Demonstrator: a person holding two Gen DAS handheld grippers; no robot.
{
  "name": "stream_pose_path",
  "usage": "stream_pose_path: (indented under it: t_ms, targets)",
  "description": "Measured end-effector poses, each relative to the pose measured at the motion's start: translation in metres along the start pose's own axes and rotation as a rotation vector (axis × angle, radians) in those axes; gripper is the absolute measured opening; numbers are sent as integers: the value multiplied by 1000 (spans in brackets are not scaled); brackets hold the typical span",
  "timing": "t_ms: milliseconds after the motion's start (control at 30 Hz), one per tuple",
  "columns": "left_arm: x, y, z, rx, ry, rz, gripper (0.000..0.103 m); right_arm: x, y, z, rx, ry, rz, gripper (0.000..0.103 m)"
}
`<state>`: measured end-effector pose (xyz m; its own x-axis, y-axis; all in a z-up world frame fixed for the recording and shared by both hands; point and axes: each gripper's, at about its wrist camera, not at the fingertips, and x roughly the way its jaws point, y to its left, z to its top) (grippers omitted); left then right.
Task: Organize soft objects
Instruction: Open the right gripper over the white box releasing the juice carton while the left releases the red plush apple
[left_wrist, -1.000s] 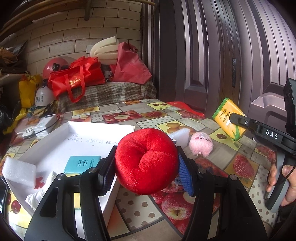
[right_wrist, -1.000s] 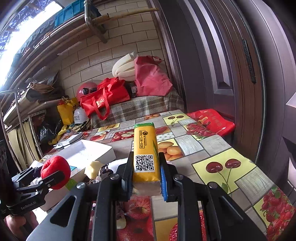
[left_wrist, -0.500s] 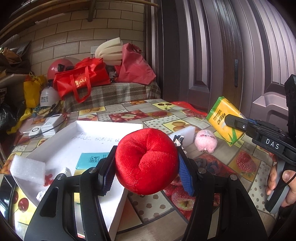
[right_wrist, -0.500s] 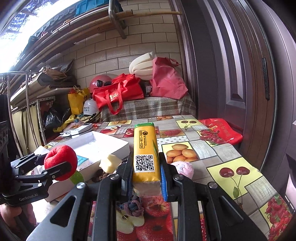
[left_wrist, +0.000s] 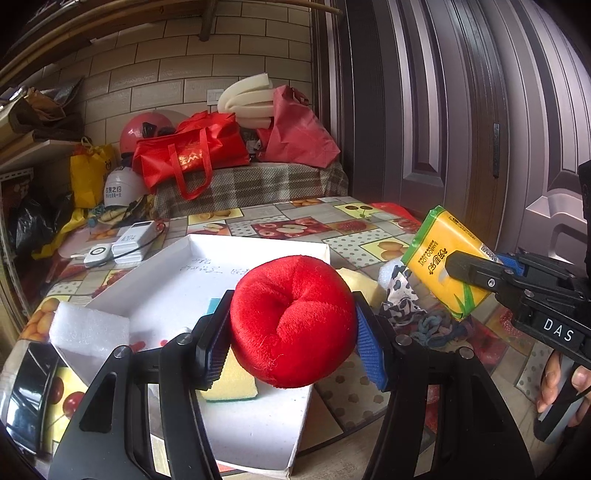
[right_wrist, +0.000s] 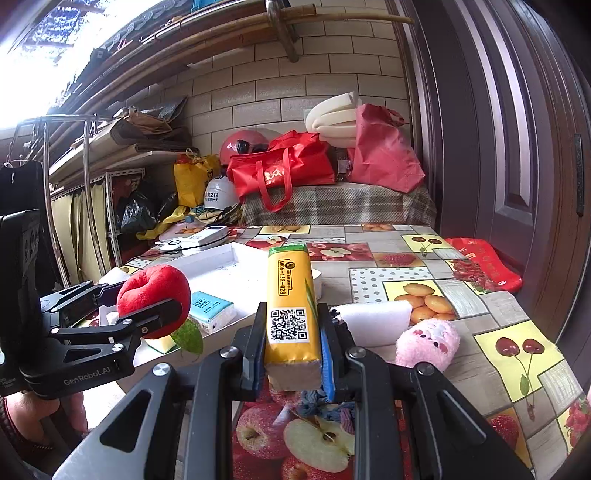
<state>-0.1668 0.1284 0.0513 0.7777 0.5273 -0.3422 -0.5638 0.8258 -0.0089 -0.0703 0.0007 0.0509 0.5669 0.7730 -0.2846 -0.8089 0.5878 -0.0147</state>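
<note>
My left gripper (left_wrist: 291, 339) is shut on a red plush apple (left_wrist: 291, 321) and holds it above the near part of a white box lid (left_wrist: 258, 251). From the right wrist view the same plush apple (right_wrist: 153, 291) hangs at the left with a green leaf under it. My right gripper (right_wrist: 291, 354) is shut on a yellow tissue pack (right_wrist: 291, 299), also seen at the right of the left wrist view as the tissue pack (left_wrist: 443, 262). In the lid lie a teal tissue pack (right_wrist: 210, 308), a yellow sponge (left_wrist: 231, 384) and a white foam block (left_wrist: 88, 328).
On the fruit-print tablecloth (right_wrist: 461, 295) lie a pink plush toy (right_wrist: 428, 343), a white foam piece (right_wrist: 373, 321), a patterned cloth (left_wrist: 402, 299) and a knitted cord (left_wrist: 439, 326). Power banks (left_wrist: 129, 242) sit at the far left. Red bags (right_wrist: 284, 170) crowd the back bench.
Both grippers have shifted left over the table with their loads. The plush apple now hangs over the box lid, and the tissue pack has come closer to it.
</note>
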Motion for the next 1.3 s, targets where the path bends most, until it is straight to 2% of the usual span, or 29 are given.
stream_pose_path:
  t_ms: [300, 633, 900, 1300]
  targets:
    - [-3, 31, -1, -25, -13, 47, 60, 16, 19, 1, -10, 40, 39, 23]
    - [7, 83, 0, -102, -13, 161, 60, 48, 45, -1, -6, 109, 109, 23]
    - [31, 107, 5, -126, 15, 218, 60, 70, 85, 3, -104, 113, 148, 23]
    - [55, 137, 12, -212, 29, 236, 60, 139, 77, 23, 3, 162, 88, 23]
